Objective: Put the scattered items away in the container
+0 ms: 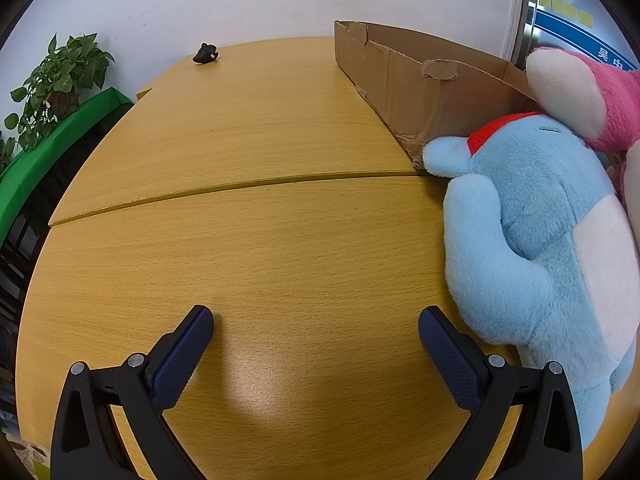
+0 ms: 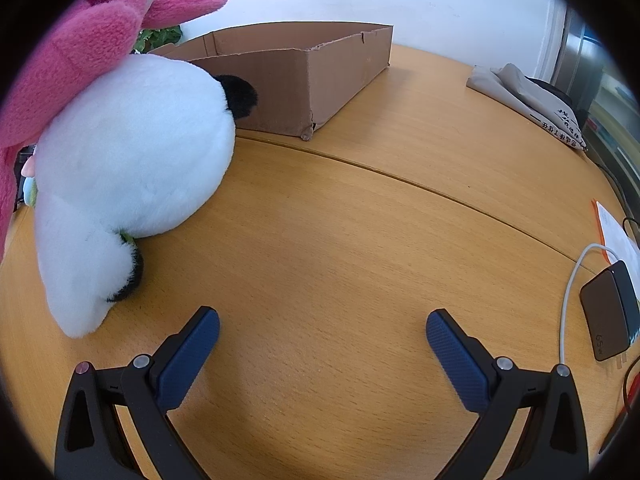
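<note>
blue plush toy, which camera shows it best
The left wrist view: the blue plush toy lies large along its right edge, red collar and pale belly visible, beside the cardboard box. The right wrist view hides it behind the white plush.

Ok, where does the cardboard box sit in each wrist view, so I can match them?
Left wrist: cardboard box upper right, behind the blue plush.
Right wrist: cardboard box top centre, behind the white plush.
Shared landmark: the pink plush, beside the box in both.
</note>
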{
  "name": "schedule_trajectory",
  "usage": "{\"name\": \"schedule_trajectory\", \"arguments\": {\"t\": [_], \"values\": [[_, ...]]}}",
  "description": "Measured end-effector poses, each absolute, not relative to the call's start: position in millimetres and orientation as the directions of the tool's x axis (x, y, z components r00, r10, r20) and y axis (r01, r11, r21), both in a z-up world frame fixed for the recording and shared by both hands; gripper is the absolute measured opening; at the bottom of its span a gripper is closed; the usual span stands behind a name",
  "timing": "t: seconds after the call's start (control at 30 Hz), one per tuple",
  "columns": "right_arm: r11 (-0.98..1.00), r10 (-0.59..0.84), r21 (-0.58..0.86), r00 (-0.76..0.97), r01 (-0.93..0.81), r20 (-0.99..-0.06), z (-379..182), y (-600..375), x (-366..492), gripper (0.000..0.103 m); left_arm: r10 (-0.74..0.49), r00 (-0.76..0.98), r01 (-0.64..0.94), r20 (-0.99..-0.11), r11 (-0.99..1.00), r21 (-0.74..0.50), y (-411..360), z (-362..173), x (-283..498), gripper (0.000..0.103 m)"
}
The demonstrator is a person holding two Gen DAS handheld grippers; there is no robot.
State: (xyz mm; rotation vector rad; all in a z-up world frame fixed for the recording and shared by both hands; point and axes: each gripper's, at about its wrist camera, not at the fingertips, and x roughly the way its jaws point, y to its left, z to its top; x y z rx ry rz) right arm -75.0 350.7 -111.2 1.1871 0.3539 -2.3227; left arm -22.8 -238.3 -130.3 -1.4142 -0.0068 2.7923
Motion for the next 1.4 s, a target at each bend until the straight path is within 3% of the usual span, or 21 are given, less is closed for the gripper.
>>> {"name": "schedule_trajectory", "arguments": {"t": [0.33,0.5,0.7,0.83,0.97,1.1,1.4], "values": [[-0.871,-0.279,-0.012,-0.514,0.491,-0.811,-110,346,-73,0.102,-0.007,-0.595,0.030,-0.804,-0.999,-0.013,-230,-126,-1,0.103],[-0.891,-0.197,-0.099,-0.573,0.442,-0.795,-94,345,-24,0.103,-0.020,-0.712,0.065,-0.702,-0.997,-0.037,-203,-70,75,0.103],[-0.927,-0.277,-0.033,-0.743,0.373,-0.609,-9,342,64,0.103,-0.065,-0.776,0.152,-0.627,-0.985,-0.086,-151,-6,136,0.103],[-0.931,-0.346,0.070,-0.807,0.358,-0.479,44,321,88,0.103,-0.008,-0.812,0.084,-0.584,-0.991,-0.103,-112,20,129,0.103],[-0.913,-0.403,0.124,-0.809,0.390,-0.427,69,286,91,0.103,0.055,-0.823,0.004,-0.565,-0.995,-0.102,-71,35,119,0.103],[-0.912,-0.403,0.118,-0.810,0.392,-0.427,77,249,89,0.103,0.098,-0.820,-0.021,-0.563,-0.990,-0.141,-47,41,112,0.103],[-0.952,-0.282,0.070,-0.758,0.299,-0.589,41,215,79,0.103,0.111,-0.798,-0.036,-0.592,-0.990,-0.137,-20,31,108,0.103]]}}
